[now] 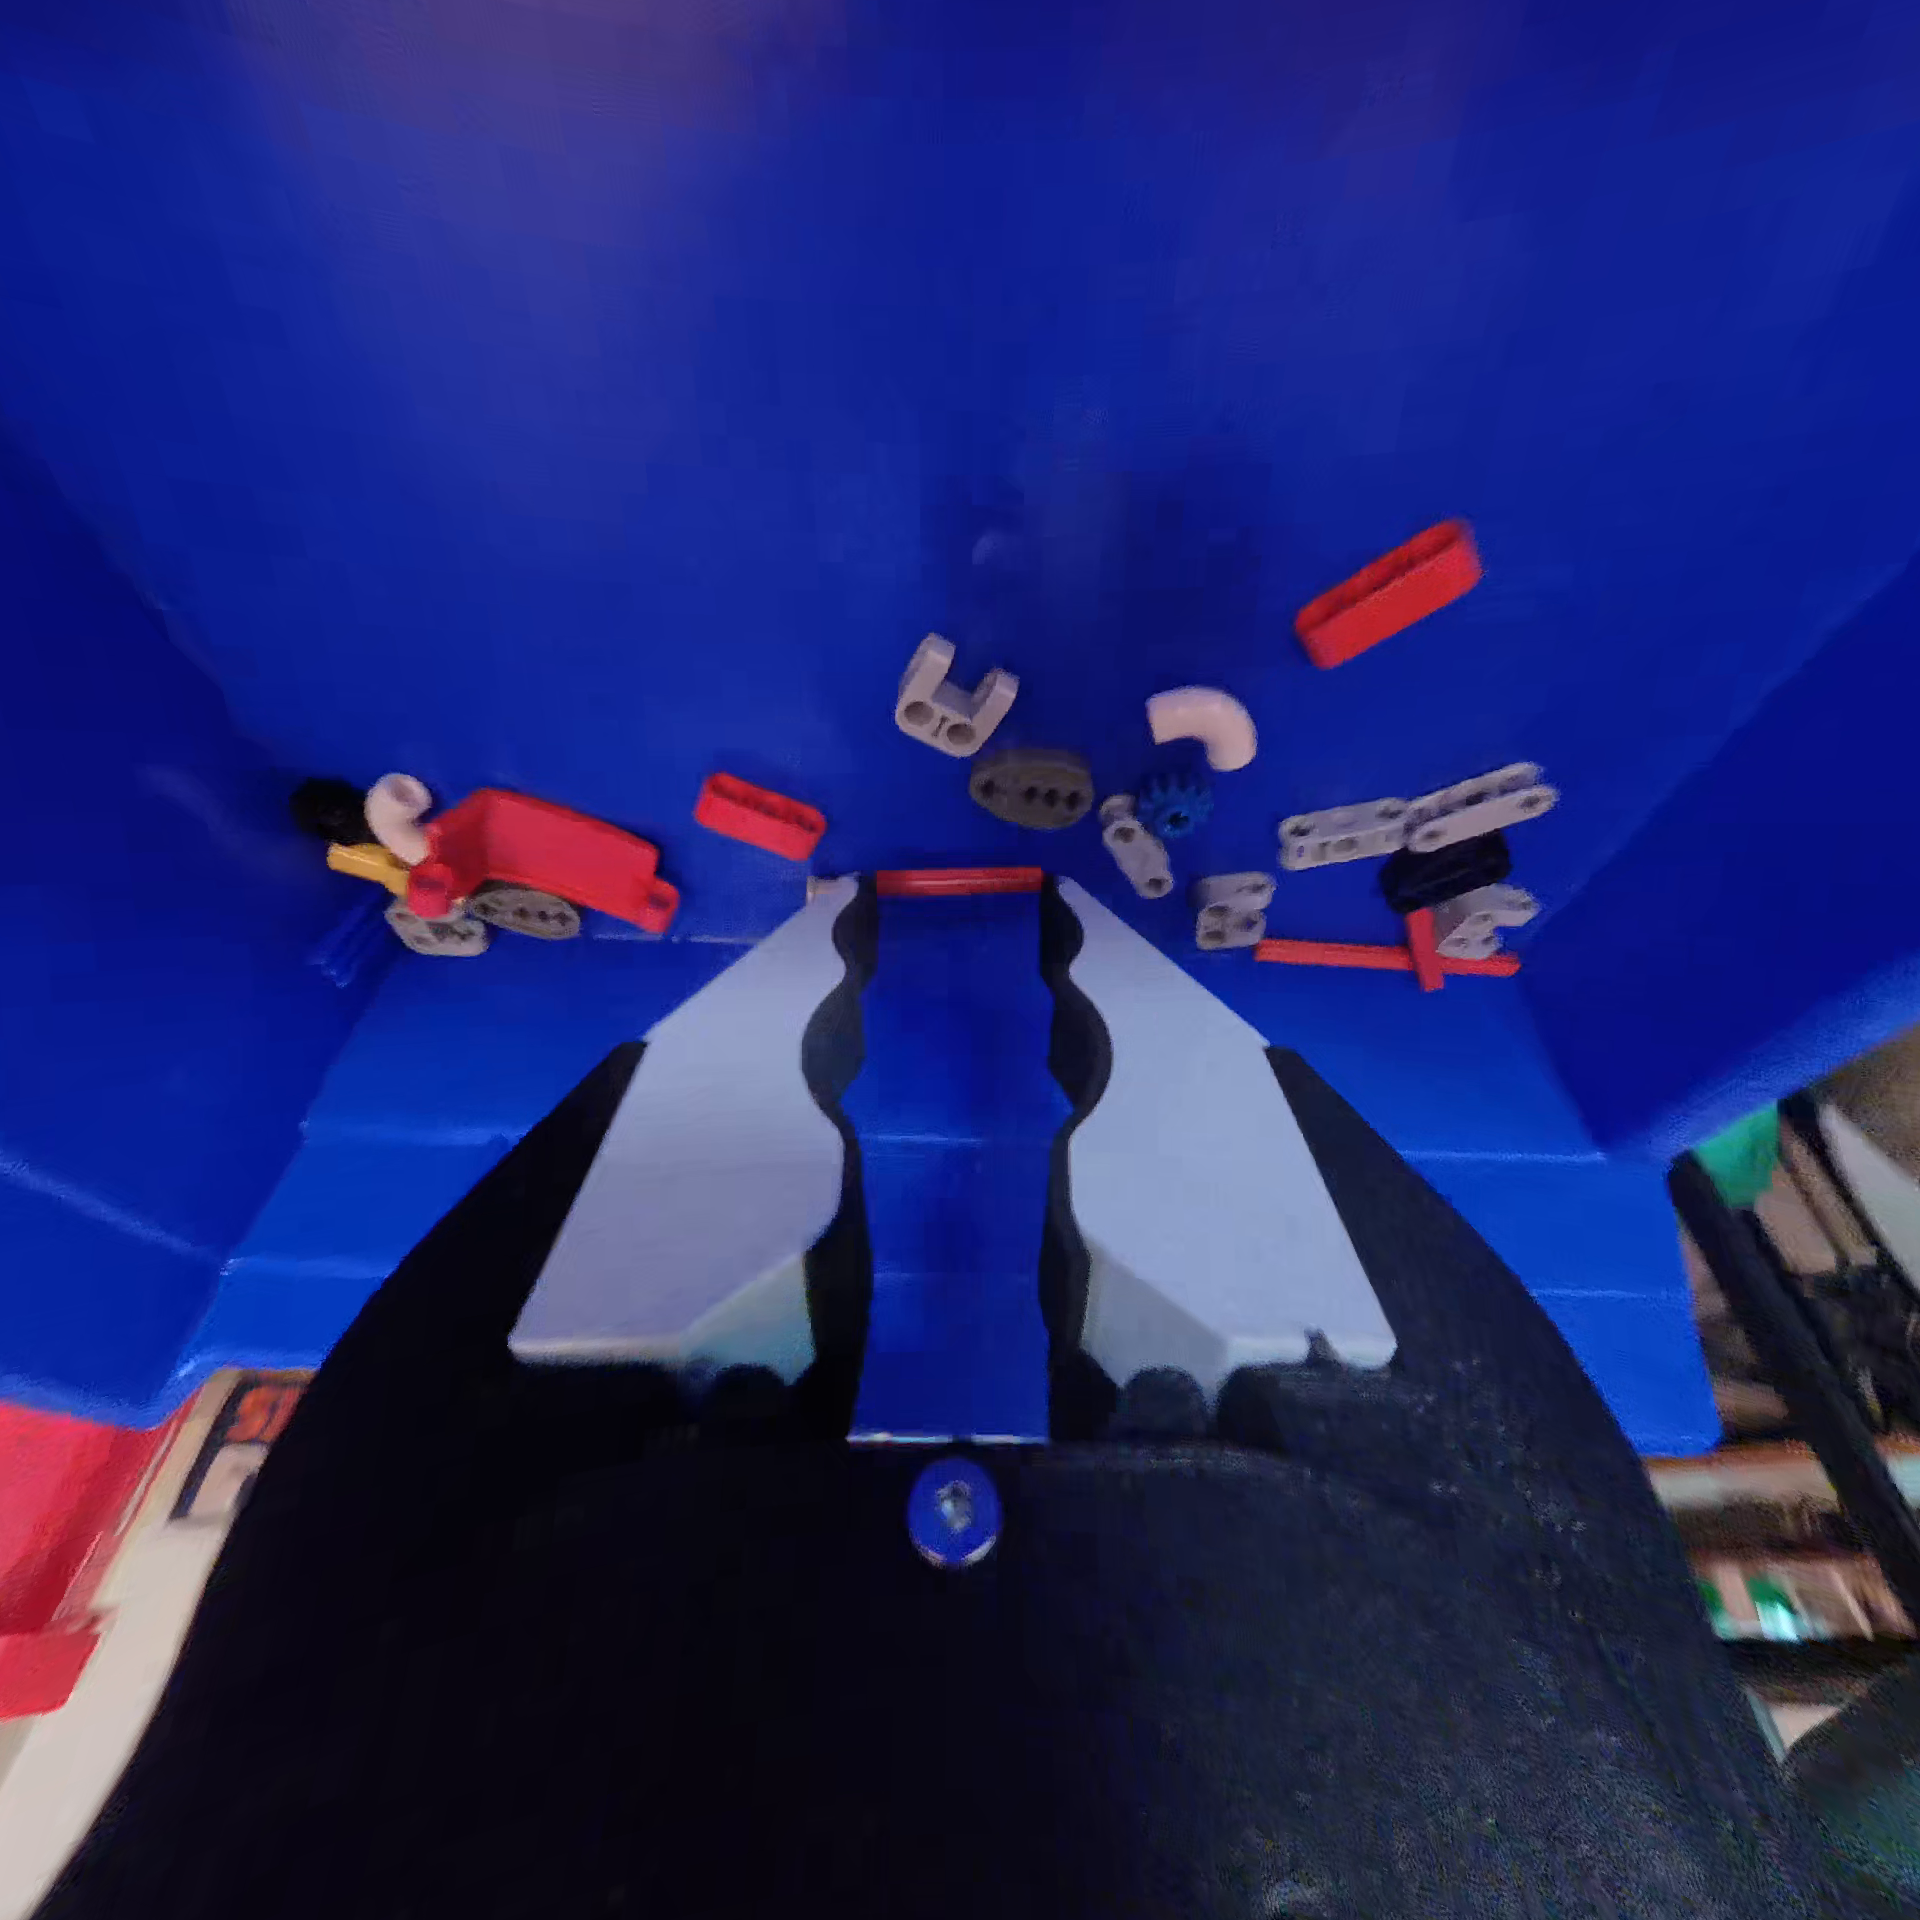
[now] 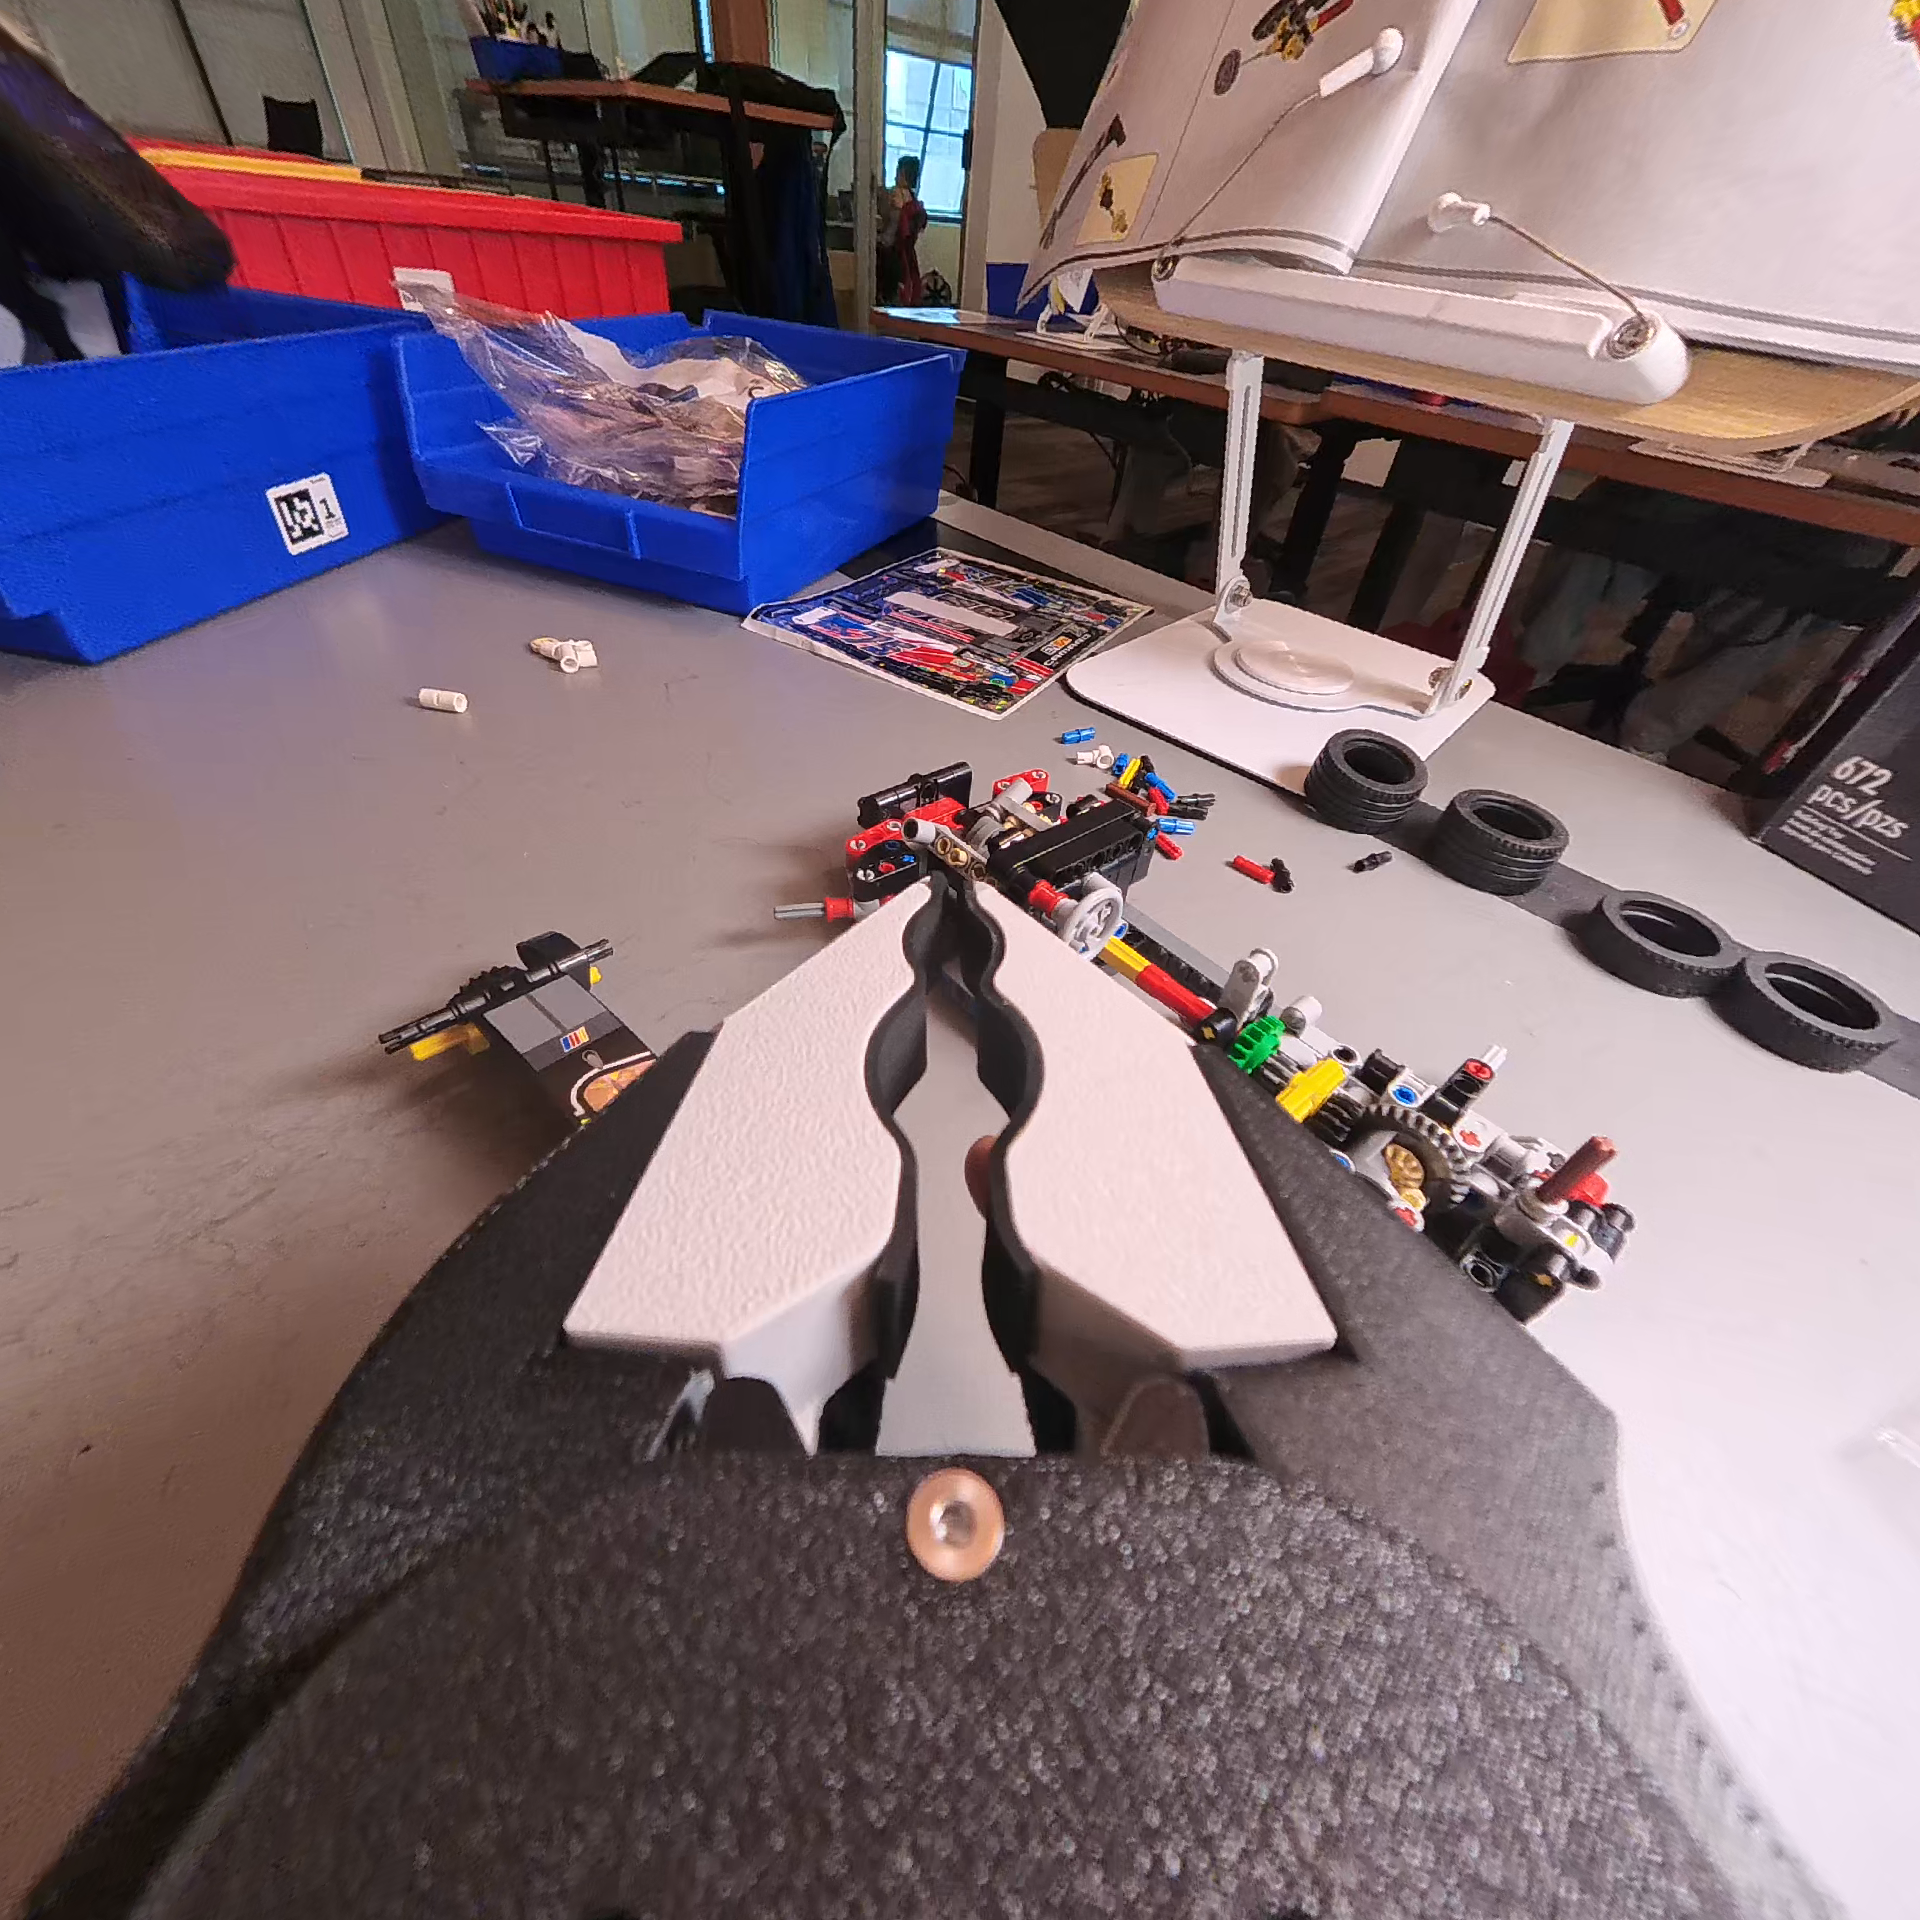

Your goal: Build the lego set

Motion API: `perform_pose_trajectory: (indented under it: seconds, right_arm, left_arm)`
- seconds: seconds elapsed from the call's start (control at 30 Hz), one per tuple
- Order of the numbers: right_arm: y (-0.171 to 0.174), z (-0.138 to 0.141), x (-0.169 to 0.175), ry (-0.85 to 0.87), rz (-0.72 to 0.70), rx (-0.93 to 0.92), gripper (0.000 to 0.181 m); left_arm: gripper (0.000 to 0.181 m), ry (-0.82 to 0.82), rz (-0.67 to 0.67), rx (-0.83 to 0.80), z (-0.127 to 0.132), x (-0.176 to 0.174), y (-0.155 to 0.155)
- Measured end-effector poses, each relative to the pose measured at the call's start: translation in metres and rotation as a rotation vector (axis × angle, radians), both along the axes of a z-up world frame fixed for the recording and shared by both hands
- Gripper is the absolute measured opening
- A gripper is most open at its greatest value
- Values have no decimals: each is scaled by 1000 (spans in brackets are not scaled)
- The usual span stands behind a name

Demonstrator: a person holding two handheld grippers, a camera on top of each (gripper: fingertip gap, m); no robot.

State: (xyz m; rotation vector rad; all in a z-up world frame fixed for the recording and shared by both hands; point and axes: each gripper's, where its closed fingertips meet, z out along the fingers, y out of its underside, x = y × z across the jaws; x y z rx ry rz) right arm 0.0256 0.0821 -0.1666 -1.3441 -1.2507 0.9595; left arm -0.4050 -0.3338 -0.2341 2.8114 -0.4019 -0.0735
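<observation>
Left claw (image 1: 958,883) grips red axle (image 1: 958,881)

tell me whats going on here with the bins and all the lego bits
A person is building a lego set with a handheld gripper in each hand. The left gripper is inside a blue bin of loose parts, its fingers spanning a thin red axle. The right gripper is nearly closed at the half-built chassis on the grey table; whether it grips it is unclear. Four tyres lie unfitted.
</observation>
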Motion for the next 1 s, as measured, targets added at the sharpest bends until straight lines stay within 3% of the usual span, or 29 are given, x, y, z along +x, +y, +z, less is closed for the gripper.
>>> perform_pose_trajectory:
  seconds: [0.03, 0.2, 0.33, 0.43, 0.53, 0.7, 0.8, 0.87, 0.97, 1.0]
  right_arm:
    - [0, 0, 0, 0, 0, 2, 0]
    - [-2, 0, -1, -2, 6, 13, 0]
    - [-28, 12, -7, 48, 109, 10, 2]
    - [-72, 30, -13, 107, 268, -9, 5]
    - [-115, 47, -15, 154, 378, 178, 15]
    - [-174, 58, -12, 178, 488, 568, 27]
    - [-193, 55, -10, 160, 530, 716, 24]
    - [-194, 48, -10, 130, 526, 789, 4]
    - [-186, 31, -6, 21, 551, 784, 0]
    - [-176, 25, -3, -36, 545, 753, 0]
  left_arm:
    - [30, -23, 5, 74, 8, 5, 10]
    - [30, -162, -114, 534, 78, 65, 78]
    - [29, -329, -354, 911, 142, 168, 140]
    - [29, -550, -480, 1106, 164, 253, 172]
    - [29, -868, -508, 1159, 162, 326, 190]
    - [29, -1241, -434, 1037, 129, 407, 216]
    - [29, -1320, -416, 962, 115, 433, 226]
    - [29, -1331, -419, 936, 110, 442, 230]
    - [21, -1269, -405, 933, 104, 439, 233]
    - [26, -1209, -409, 954, 104, 431, 233]
